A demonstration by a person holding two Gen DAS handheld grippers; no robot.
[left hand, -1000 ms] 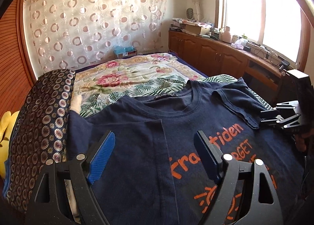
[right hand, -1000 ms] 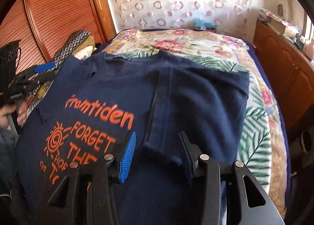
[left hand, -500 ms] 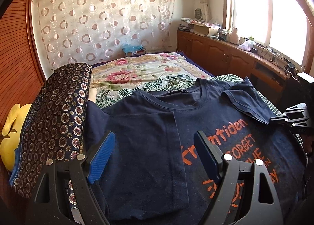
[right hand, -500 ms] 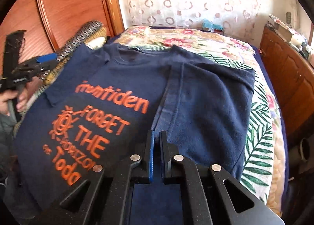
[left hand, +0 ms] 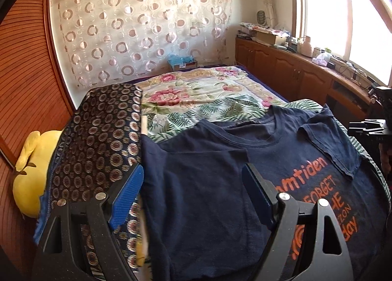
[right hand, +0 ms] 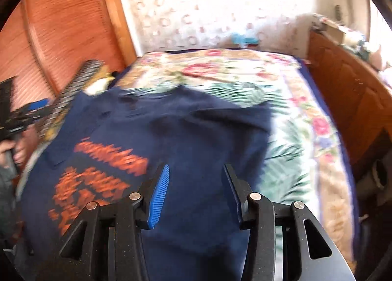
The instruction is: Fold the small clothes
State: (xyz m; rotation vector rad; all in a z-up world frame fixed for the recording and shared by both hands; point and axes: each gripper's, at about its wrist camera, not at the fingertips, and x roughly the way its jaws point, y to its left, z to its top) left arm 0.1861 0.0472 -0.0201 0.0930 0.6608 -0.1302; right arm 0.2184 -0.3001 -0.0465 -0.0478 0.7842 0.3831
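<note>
Spread across the floral bed (left hand: 196,99), the navy T-shirt (left hand: 208,195) lies with both sides folded inward. Right claw (right hand: 196,192), pinched together half a second ago, now gapes apart; left claw (left hand: 193,195) remains apart above the shirt.

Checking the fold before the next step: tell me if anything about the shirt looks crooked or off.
The navy t-shirt lies face up on the bed, its sides folded unevenly: one side forms a broad panel, while the other sleeve is only flipped inward at a slant over the orange print. Nothing looks torn or stained.
</note>
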